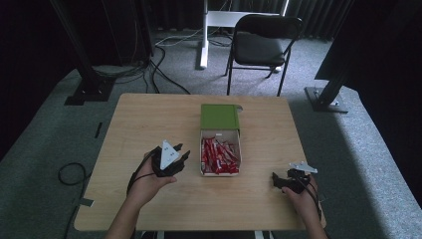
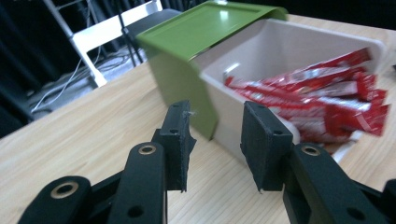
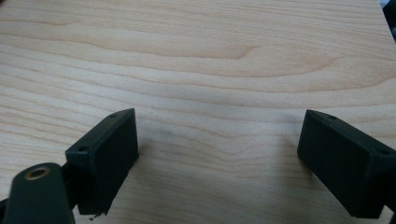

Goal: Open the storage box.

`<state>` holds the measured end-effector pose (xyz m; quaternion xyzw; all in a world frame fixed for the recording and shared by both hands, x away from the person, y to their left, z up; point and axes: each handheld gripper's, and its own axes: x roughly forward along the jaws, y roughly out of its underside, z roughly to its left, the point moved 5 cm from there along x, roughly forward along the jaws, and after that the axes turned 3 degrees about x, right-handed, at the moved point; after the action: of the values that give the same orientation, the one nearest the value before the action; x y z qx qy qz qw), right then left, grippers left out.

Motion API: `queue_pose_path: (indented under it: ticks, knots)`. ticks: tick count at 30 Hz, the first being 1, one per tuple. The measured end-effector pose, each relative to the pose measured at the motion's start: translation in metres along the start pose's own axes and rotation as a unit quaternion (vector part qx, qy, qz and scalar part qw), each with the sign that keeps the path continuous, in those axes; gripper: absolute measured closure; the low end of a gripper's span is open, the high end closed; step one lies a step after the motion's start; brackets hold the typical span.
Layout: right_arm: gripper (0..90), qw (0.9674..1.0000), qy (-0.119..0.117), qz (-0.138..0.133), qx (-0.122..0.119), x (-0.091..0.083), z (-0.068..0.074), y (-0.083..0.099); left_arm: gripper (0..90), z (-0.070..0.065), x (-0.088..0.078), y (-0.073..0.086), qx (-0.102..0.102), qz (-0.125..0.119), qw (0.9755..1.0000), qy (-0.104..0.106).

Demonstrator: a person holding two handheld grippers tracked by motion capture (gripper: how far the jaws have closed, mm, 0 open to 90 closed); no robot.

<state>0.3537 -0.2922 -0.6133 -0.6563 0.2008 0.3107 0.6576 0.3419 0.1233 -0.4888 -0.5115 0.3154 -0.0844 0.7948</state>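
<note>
A person at a wooden table point(image 1: 149, 119) holds a gripper in each hand. The left gripper point(image 1: 182, 154) hovers just left of a white box point(image 1: 220, 172) at the table's middle, its jaws set narrowly apart with nothing between them. In the left gripper view, that gripper point(image 2: 215, 140) points at the box point(image 2: 289, 46) from close by, its pads short of the near wall. The box's green lid point(image 1: 219, 117) stands swung back at the far end, and red sachets point(image 1: 219, 157) lie heaped inside; in the left gripper view the sachets point(image 2: 327, 98) reach above the rim. The right gripper point(image 1: 278, 180) sits near the table's right near corner, well apart from the box, its jaws spread wide. In the right gripper view, that gripper point(image 3: 219, 158) frames bare wood between its pads. A black chair point(image 1: 263, 45) stands on the grey carpet beyond the table.
</note>
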Motion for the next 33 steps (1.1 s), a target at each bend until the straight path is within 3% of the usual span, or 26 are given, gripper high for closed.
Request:
queue_pose_path:
  ticks: [9,21,28,31,32,33]
  knots:
    - [11.7,1.0,0.0,0.0,0.0,0.0,0.0,0.0,62.0,0.016,-0.005,0.028,-0.039,0.019,0.9989,-0.019]
    - [11.7,1.0,0.0,0.0,0.0,0.0,0.0,0.0,57.8,0.027,-0.011,0.068,-0.089,0.05,0.9944,-0.029]
    - [11.7,1.0,0.0,0.0,0.0,0.0,0.0,0.0,44.4,0.032,-0.014,0.089,-0.123,0.064,0.9898,-0.032]
    - [11.7,1.0,0.0,0.0,0.0,0.0,0.0,0.0,38.8,0.033,-0.015,0.095,-0.129,0.069,0.9887,-0.032]
    - [11.7,1.0,0.0,0.0,0.001,0.0,0.0,0.0,38.8,0.034,-0.016,0.099,-0.139,0.073,0.9871,-0.032]
    - [11.7,1.0,0.0,0.0,0.001,0.0,0.0,0.0,28.4,0.035,-0.016,0.1,-0.144,0.073,0.9864,-0.033]
